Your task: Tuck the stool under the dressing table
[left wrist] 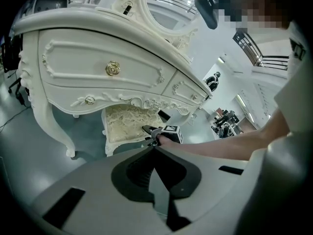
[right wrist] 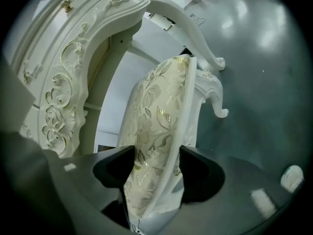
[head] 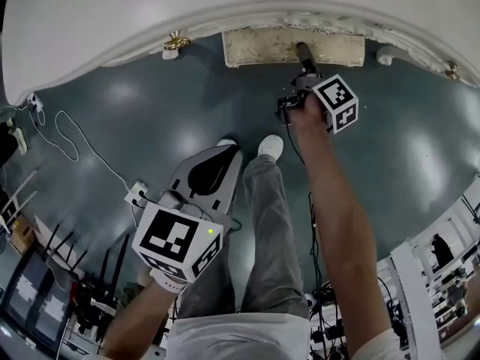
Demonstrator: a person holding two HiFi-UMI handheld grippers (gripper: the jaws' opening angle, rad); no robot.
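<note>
Seen from the head view, a white dressing table with a curved front edge ran across the top of the picture, above a grey-green floor. The stool, white-framed with a cream and gold floral cushion, stood on the floor in the table's knee space. Its far part was hidden under the tabletop and its near edge stuck out toward the person.

The person's right arm reached forward, and the right tongs met that near edge of the stool. In the right gripper view the tongs were clamped on the edge of the seat, one pad against the cushion and the other against the white frame.

The left tongs were held lower and nearer the body, above the person's legs and white shoes, well apart from the stool. In the left gripper view these tongs were closed together with nothing between them, and pointed toward the table's carved drawer front with its gold knob.

A white cable trailed over the floor at the left.
</note>
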